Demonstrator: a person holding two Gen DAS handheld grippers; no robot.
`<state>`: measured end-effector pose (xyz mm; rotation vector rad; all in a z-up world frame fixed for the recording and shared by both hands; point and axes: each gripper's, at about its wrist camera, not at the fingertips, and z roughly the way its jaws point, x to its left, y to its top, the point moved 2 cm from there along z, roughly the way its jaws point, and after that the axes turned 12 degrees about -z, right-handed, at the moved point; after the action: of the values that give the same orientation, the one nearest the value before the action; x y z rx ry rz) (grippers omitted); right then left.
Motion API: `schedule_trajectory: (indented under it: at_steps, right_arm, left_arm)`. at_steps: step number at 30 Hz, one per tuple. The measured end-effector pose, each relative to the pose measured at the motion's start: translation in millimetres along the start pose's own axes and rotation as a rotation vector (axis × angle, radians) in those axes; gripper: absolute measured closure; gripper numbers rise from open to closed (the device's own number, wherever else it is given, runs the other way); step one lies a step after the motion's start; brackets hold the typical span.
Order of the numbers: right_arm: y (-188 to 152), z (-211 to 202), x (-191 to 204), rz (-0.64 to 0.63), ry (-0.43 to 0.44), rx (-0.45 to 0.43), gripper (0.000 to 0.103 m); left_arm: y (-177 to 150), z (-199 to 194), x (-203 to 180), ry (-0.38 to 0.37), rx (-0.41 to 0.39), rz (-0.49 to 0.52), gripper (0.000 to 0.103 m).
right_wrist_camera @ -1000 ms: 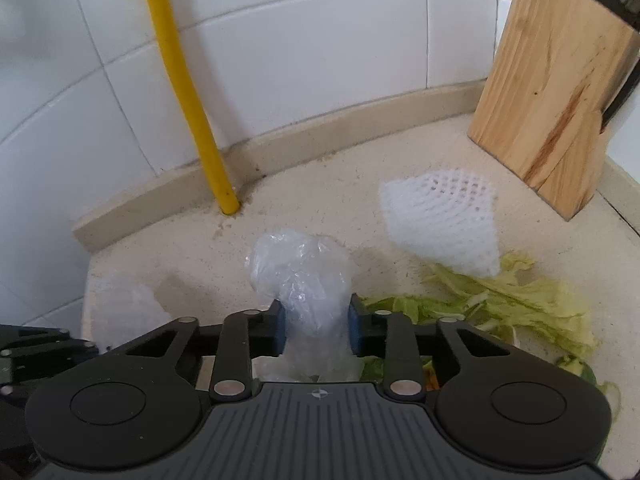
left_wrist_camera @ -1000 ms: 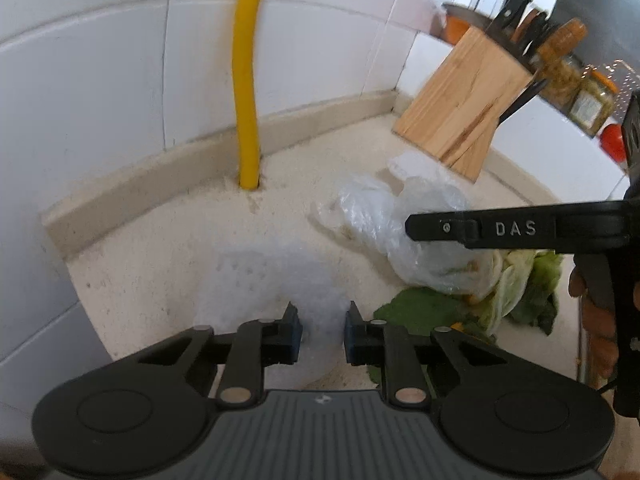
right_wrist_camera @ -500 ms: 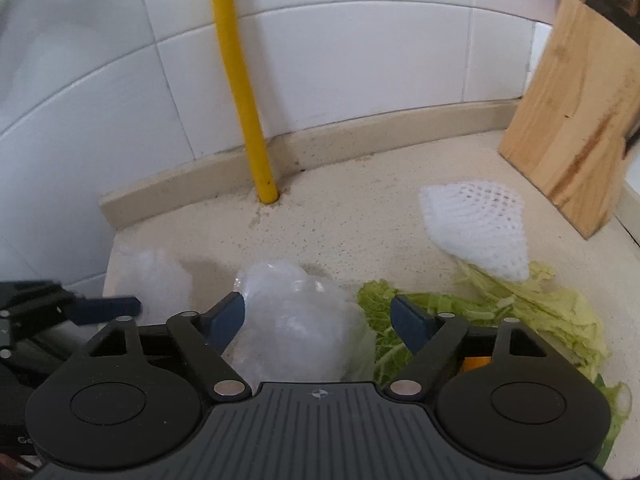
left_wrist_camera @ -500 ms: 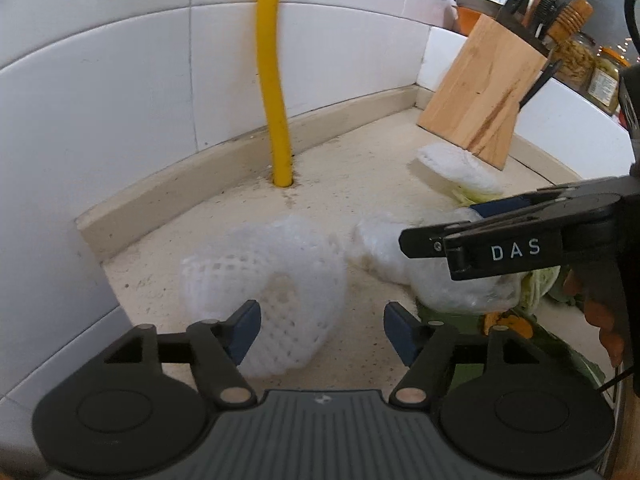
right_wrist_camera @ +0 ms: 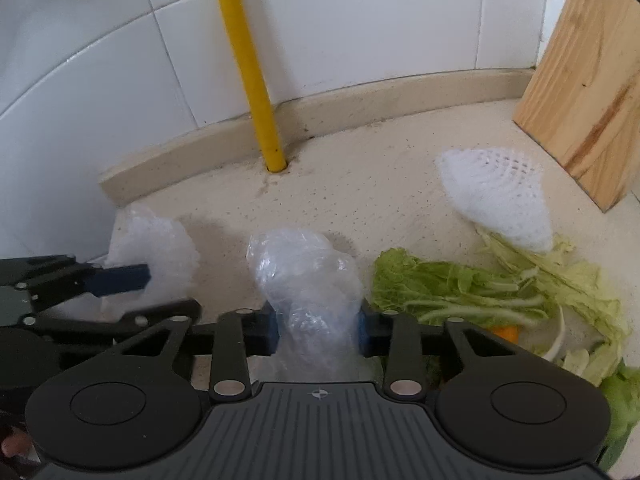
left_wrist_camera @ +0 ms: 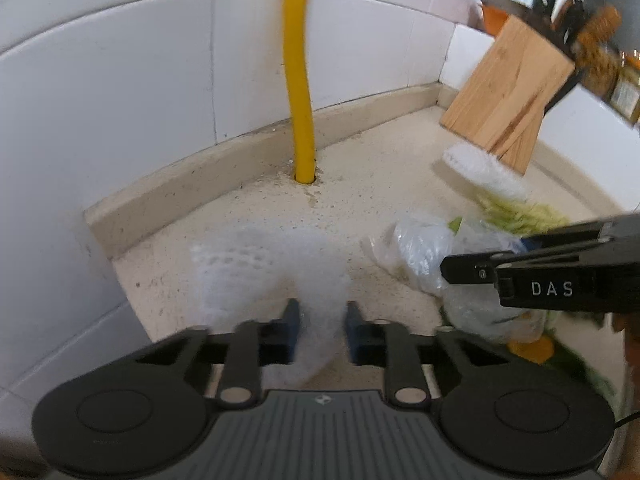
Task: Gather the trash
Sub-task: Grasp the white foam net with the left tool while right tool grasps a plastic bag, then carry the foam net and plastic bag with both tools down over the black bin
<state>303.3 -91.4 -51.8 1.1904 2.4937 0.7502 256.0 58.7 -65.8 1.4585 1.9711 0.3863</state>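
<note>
Evidently the grasping step is in hand. The left gripper (left_wrist_camera: pixel 319 330) is seen with its jaws closing, narrowed onto a white foam fruit net (left_wrist_camera: pixel 264 276) that is pinched between the pads near the left edge of the speckled countertop (right_wrist_camera: pixel 360 200). The right gripper (right_wrist_camera: pixel 318 330) is likewise closing, its pads pressed against a crumpled clear plastic bag (right_wrist_camera: pixel 308 276) held at the middle of the countertop. A second foam net (right_wrist_camera: pixel 496 196) is left lying toward the back right, just in front of the wooden knife block (right_wrist_camera: pixel 588 92), and cabbage leaves (right_wrist_camera: pixel 480 288) are spread beside the bag. A yellow pipe (right_wrist_camera: pixel 252 80) rises at the back edge. Next, both pieces would probably need lifting clear and carrying to a bin, which is not in view; firm grips are called for, since both are light and springy.
</note>
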Motion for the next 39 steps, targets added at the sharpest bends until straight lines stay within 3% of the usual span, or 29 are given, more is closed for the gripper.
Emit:
schedule_trajectory:
  at_steps: [5, 20, 39]
  right_arm:
    - [1.8, -13.1, 4.6, 0.039, 0.022, -0.022, 0.072]
    - [21.1, -60.6, 46.4, 0.031, 0.047, -0.152, 0.075]
    - [49.8, -43.0, 163.8, -0.124, 0.203, -0.146, 0.075]
  left_arm:
    - [1.6, -21.5, 11.5, -0.012, -0.042, -0.021, 0.089]
    - [1.6, -81.5, 34.0, -0.024, -0.145, -0.044, 0.090]
    - [-31.6, -137.5, 122.8, 0.151, -0.214, -0.175, 0.090]
